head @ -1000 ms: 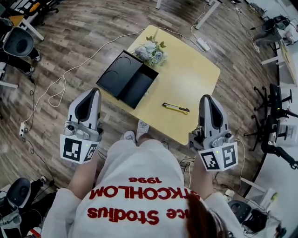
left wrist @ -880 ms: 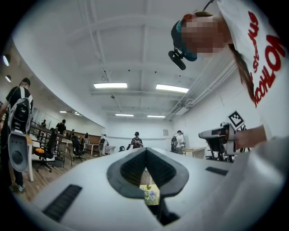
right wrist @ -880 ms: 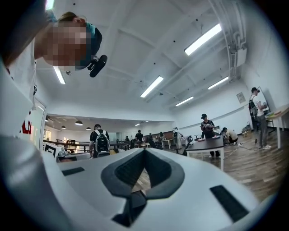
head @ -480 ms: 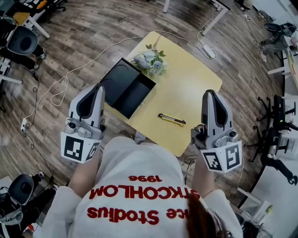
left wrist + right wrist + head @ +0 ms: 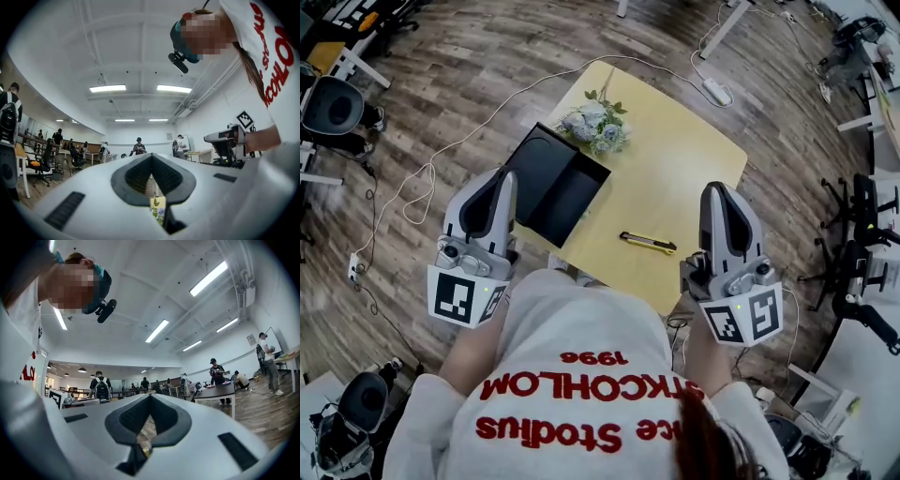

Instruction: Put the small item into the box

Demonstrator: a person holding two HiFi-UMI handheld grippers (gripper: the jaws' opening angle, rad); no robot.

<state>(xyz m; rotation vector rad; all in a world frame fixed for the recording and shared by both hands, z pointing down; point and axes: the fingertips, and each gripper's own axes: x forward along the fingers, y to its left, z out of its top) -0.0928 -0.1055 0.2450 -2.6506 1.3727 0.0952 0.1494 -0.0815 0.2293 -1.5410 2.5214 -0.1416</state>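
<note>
Head view only: open box (image 5: 553, 183) and utility knife (image 5: 648, 244) lie apart on the table (image 5: 694, 155).
Left gripper (image 5: 151, 157): pressed together, empty.
Right gripper (image 5: 150, 399): pressed together, empty.
Gripper views only: people (image 5: 138, 145) standing beyond.

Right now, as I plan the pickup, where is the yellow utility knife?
In the head view, the slim yellow utility knife lies by the near edge of the pale yellow table, right of the open black box and left of the right gripper.

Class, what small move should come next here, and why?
Probably open the right hand-held gripper and lower it toward the yellow utility knife: its jaws are shut and empty, the knife lies nearest it, and the black box stands open.
</note>
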